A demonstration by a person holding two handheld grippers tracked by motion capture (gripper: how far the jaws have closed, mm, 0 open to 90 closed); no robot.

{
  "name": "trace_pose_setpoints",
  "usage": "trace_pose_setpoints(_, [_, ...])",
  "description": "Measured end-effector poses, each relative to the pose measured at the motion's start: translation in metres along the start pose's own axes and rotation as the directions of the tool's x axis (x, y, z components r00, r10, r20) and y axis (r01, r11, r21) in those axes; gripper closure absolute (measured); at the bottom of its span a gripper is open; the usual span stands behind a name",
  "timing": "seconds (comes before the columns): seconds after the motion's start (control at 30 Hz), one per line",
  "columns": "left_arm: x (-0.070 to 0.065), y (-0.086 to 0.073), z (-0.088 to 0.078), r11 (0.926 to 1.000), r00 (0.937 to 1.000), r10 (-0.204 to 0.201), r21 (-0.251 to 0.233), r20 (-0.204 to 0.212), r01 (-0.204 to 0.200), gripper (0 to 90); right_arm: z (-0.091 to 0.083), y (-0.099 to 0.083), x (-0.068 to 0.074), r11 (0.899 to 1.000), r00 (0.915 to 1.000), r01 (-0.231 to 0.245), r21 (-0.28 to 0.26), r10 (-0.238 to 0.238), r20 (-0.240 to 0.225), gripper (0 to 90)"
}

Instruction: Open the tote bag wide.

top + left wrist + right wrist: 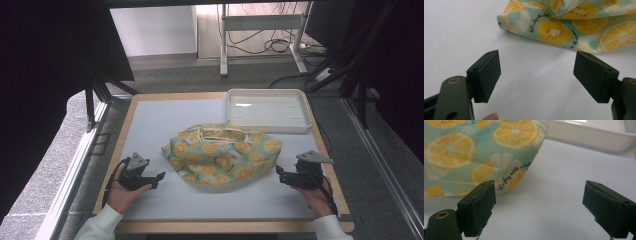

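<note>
Pale grey matting (pixel 150 125) covers one wooden-edged table, with grey carpet floor around it and the legs of one white desk frame (pixel 260 30) beyond.

Nearest me, at about seven o'clock on the mat, my left hand (pixel 122 195) holds my left black two-jaw gripper (pixel 159 177). Its two jaws stand wide apart with bare mat between them, nothing held. In the left gripper view the cloth's corner lies just ahead at one o'clock, apart from both pads.

At about five o'clock my right hand (pixel 315 197) holds my right black two-jaw gripper (pixel 278 172). Its two jaws also gape wide and hold nothing. In the right gripper view its left pad sits in front of the cloth's lower edge; I cannot tell whether it touches. The right pad is over bare mat.

Between the two grippers, at the mat's centre, lies one soft bundle of teal cloth printed with yellow citrus slices (pixel 222 155), rumpled into a rounded heap with a folded opening along its top. Small dark script runs across the print in both gripper views.

Farther off, at one o'clock, sits one shallow white rectangular plastic tray (pixel 305 117) at the table's far right corner, just behind the cloth.
</note>
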State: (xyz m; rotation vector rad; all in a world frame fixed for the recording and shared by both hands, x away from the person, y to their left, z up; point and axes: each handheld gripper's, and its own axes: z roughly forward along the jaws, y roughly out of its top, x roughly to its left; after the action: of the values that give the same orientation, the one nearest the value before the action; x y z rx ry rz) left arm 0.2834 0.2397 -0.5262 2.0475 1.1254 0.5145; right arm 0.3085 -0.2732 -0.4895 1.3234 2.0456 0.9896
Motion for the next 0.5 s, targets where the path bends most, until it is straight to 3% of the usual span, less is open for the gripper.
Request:
trace_pose_setpoints(0.17, [0.000,0.005,0.000,0.9997,0.9996,-0.023,-0.003,0.019,0.023,23.6,0.001,-0.006,-0.006,1.000,0.9994,-0.024,0.004,0.024,-0.025,13.7])
trace_pose_setpoints(0.23, [-0.001,0.006,0.002,0.9997,0.9996,-0.022,0.002,0.015,0.022,23.8,0.001,-0.006,-0.009,0.998,0.9981,-0.058,0.002,0.058,-0.023,11.4])
trace_pose_setpoints(0.5, [-0.005,0.009,0.006,0.9999,0.9999,-0.010,0.010,-0.011,0.010,23.6,0.001,-0.009,-0.019,0.996,0.9958,-0.088,0.014,0.089,-0.025,8.0])
